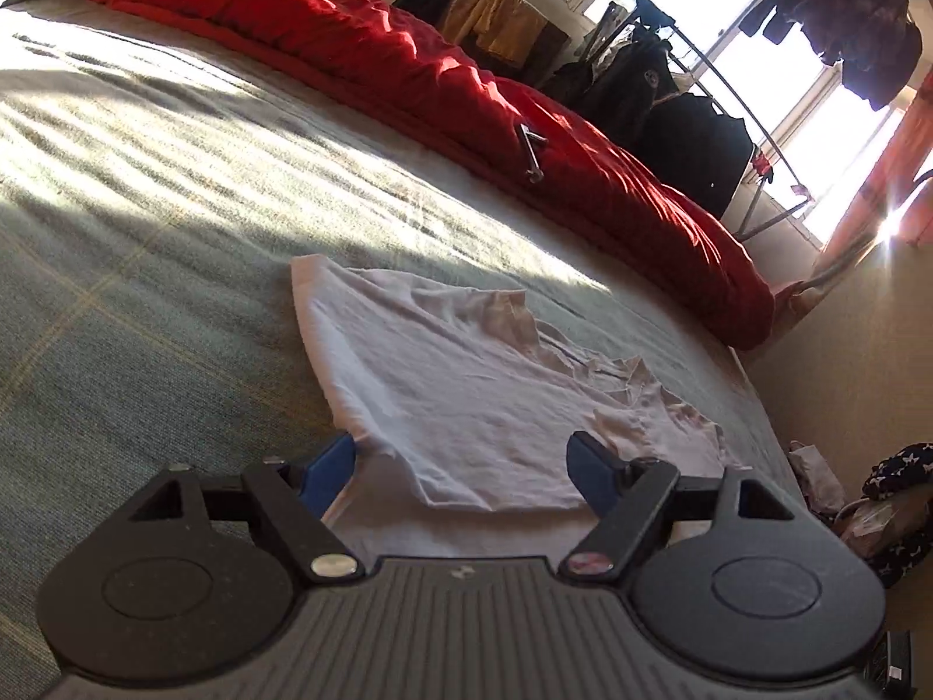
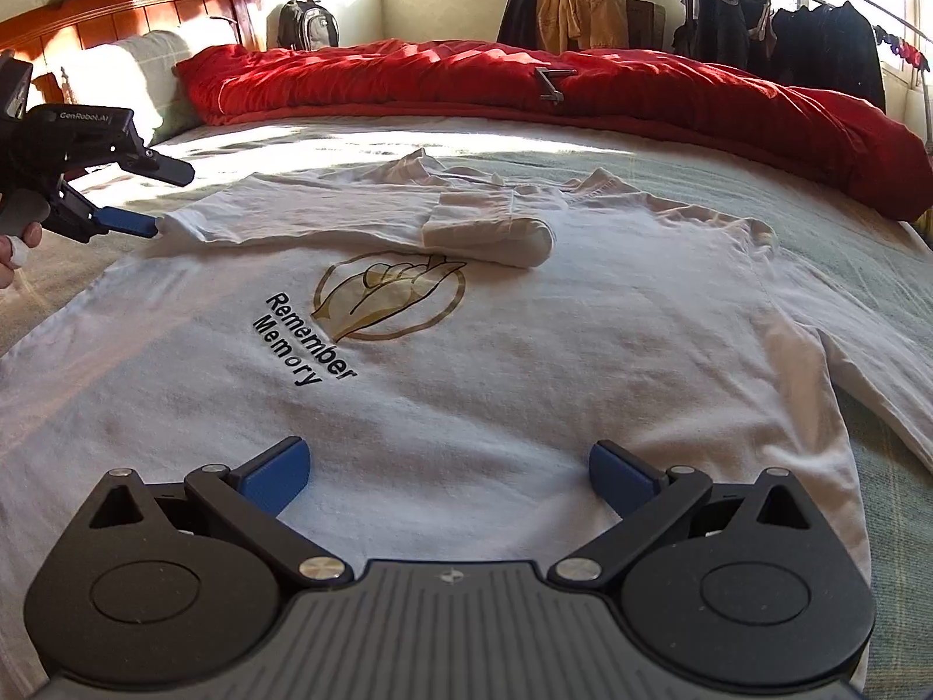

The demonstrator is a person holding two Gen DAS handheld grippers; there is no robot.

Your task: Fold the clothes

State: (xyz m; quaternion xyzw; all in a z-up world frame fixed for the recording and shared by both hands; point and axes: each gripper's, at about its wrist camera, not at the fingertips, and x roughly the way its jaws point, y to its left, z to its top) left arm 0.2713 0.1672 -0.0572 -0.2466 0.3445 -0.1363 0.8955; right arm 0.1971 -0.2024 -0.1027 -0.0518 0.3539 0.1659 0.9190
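A white long-sleeved shirt [image 2: 495, 373] with a gold emblem and the words "Remember Memory" lies flat on the bed. Its far side is folded over the chest, with the sleeve cuff [image 2: 490, 236] lying on top. It also shows in the left wrist view [image 1: 466, 385]. My left gripper [image 1: 463, 458] is open at the corner of the folded edge, and its lower blue finger touches the cloth. In the right wrist view it [image 2: 160, 201] sits at the shirt's left. My right gripper [image 2: 449, 475] is open and empty, low over the shirt's near part.
The bed has a grey-green cover [image 1: 146, 268]. A red duvet [image 2: 583, 87] lies bunched along the far side with a small metal tool [image 2: 551, 84] on it. A pillow and wooden headboard [image 2: 116, 6] are at far left. A clothes rack [image 2: 816, 41] stands by the windows.
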